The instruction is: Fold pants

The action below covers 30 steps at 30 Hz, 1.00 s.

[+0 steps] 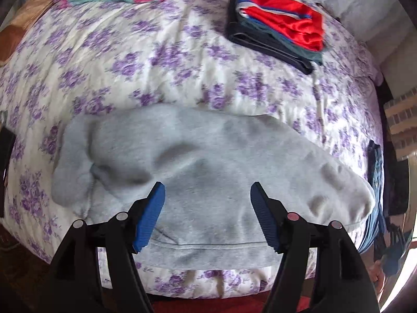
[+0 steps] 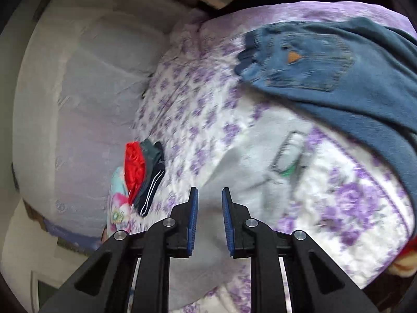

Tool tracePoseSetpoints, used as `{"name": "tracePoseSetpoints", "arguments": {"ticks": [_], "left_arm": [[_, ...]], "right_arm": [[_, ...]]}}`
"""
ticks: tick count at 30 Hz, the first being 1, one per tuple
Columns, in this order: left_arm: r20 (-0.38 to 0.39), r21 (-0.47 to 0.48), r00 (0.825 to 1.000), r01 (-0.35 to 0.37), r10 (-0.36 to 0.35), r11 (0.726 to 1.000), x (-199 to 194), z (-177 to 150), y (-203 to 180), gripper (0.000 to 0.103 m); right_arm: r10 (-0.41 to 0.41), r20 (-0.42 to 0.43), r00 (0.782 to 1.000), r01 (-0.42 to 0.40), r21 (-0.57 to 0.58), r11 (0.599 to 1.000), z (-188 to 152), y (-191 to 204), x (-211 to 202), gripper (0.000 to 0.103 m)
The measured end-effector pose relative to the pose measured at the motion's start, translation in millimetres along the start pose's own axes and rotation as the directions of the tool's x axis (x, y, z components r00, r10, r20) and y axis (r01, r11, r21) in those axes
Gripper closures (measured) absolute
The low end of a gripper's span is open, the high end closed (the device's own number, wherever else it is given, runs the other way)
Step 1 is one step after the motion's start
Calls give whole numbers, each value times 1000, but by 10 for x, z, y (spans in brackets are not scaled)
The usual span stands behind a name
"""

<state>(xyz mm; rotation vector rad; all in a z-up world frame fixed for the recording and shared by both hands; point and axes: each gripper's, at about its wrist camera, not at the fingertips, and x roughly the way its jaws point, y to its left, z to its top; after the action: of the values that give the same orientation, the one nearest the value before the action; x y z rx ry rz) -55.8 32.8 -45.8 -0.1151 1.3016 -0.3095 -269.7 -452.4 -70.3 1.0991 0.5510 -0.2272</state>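
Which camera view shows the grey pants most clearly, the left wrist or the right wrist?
The left wrist view. There the grey pants lie spread across the bed, almost whole and fairly sharp, in front of the open left tool. The right wrist view shows only a blurred part of them.

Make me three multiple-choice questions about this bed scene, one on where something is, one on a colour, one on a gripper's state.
1. Where is the folded clothes stack?
A. far side of the bed, beyond the grey pants
B. on the floor
C. on the grey pants

2. What colour is the stack's top garment?
A. yellow
B. red
C. white

3. How is the left gripper?
A. shut on the jeans
B. open above the grey pants
C. out of view

Answers: 1 A, bedspread lies between them; 2 B, shiny red fabric on top; 3 B, a wide gap separates its blue pads.
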Motion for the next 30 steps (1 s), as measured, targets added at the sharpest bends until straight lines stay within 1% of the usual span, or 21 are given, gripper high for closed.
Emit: {"name": "tracePoseSetpoints", "arguments": {"ticks": [1, 3, 4, 5, 6, 7, 8, 9, 10, 11, 12, 13, 14, 16, 18, 21, 23, 24, 25, 27, 30], "left_arm": [[5, 45, 1000, -2, 2, 999, 25, -6, -132, 35], [-13, 118, 1000, -23, 25, 993, 168, -40, -303, 21], [-20, 152, 997, -66, 70, 986, 295, -73, -343, 21], [-31, 175, 989, -134, 142, 975, 438, -99, -304, 22], [-54, 193, 975, -202, 216, 960, 604, -147, -258, 21], [-83, 199, 967, -222, 242, 955, 713, -192, -170, 20], [-89, 188, 971, -202, 221, 961, 737, -240, -109, 19], [-76, 176, 976, -190, 206, 966, 676, -270, -67, 19], [-67, 165, 977, -188, 201, 968, 611, -294, -45, 19], [-56, 153, 979, -187, 198, 970, 542, -322, -16, 19], [-45, 140, 981, -183, 191, 973, 485, -352, 25, 20], [-38, 127, 982, -177, 183, 976, 448, -377, 68, 20], [-36, 108, 986, -159, 164, 981, 419, -405, 121, 20], [-31, 81, 989, -140, 143, 987, 383, -436, 211, 20], [-32, 88, 987, -154, 157, 984, 371, -481, 213, 20], [-34, 124, 977, -206, 212, 971, 427, -568, 143, 20], [-28, 146, 970, -235, 241, 961, 467, -637, 122, 20], [-24, 147, 968, -242, 248, 959, 481, -662, 120, 19], [-20, 142, 968, -245, 250, 959, 496, -678, 121, 19], [-13, 135, 969, -245, 249, 960, 529, -712, 134, 17], [5, 134, 971, -237, 239, 962, 575, -776, 161, 14]], "right_arm": [[-5, -27, 1000, 3, -68, 998, -49, 201, 161, 71], [-21, -90, 996, 4, -188, 982, -204, 452, 515, 58], [-62, -137, 989, 30, -223, 974, -263, 470, 728, 55], [-137, -173, 975, 94, -238, 967, -325, 400, 933, 56], [-209, -203, 957, 165, -217, 962, -379, 236, 1102, 61], [-231, -216, 949, 196, -170, 966, -415, 87, 1154, 80], [-228, -192, 954, 204, -139, 969, -411, 45, 1094, 86], [-236, -197, 952, 210, -145, 967, -388, 84, 1055, 85], [-254, -187, 949, 218, -193, 957, -380, 203, 999, 82], [-240, -158, 958, 194, -261, 945, -371, 384, 949, 81], [-207, -152, 967, 149, -325, 934, -392, 580, 959, 73], [-169, -178, 969, 91, -380, 920, -409, 798, 1036, 57], [-132, -232, 964, 21, -424, 905, -439, 1023, 1184, 50], [-57, -362, 930, -137, -487, 862, -595, 1473, 1554, 47], [-56, -464, 884, -230, -535, 813, -811, 1880, 2020, 47], [-120, -561, 819, -292, -588, 754, -1167, 2282, 2605, 47], [-209, -579, 788, -284, -643, 711, -1411, 2397, 2861, 47], [-265, -573, 776, -270, -681, 681, -1531, 2410, 2943, 48], [-301, -560, 772, -261, -710, 654, -1628, 2400, 2970, 64], [-320, -552, 770, -274, -739, 616, -1770, 2366, 2916, 82], [-310, -516, 799, -254, -756, 603, -1770, 2410, 2895, 88]]}}
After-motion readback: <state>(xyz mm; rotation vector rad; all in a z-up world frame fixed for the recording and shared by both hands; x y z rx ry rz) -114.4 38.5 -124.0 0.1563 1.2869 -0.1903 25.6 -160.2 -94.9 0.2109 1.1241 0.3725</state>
